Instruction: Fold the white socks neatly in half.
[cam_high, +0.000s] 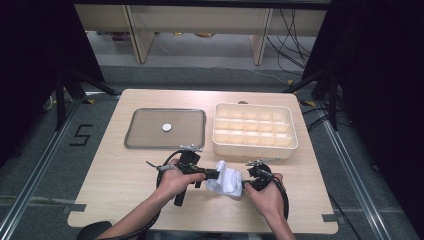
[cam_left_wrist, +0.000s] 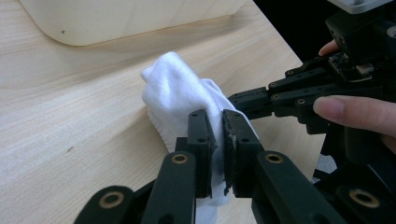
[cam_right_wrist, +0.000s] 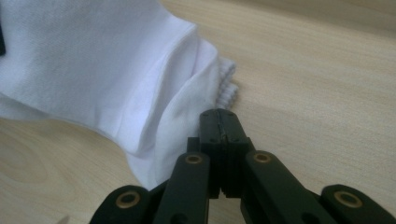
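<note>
A white, crumpled sock (cam_high: 226, 180) is stretched sideways across the table (cam_high: 120, 190), pinched by the left gripper (cam_left_wrist: 218, 140); the right gripper (cam_right_wrist: 219, 135) is closed beside it.

White sock (cam_left_wrist: 175, 95) bunched mid-frame on wooden table (cam_left_wrist: 70, 130). Pinched by left gripper (cam_left_wrist: 218, 140) from the bottom. Right gripper (cam_left_wrist: 243, 100) reaching in from the right, fingertip (cam_left_wrist: 336, 109) on it. Cream tray (cam_left_wrist: 116, 21) at upper left.
</note>
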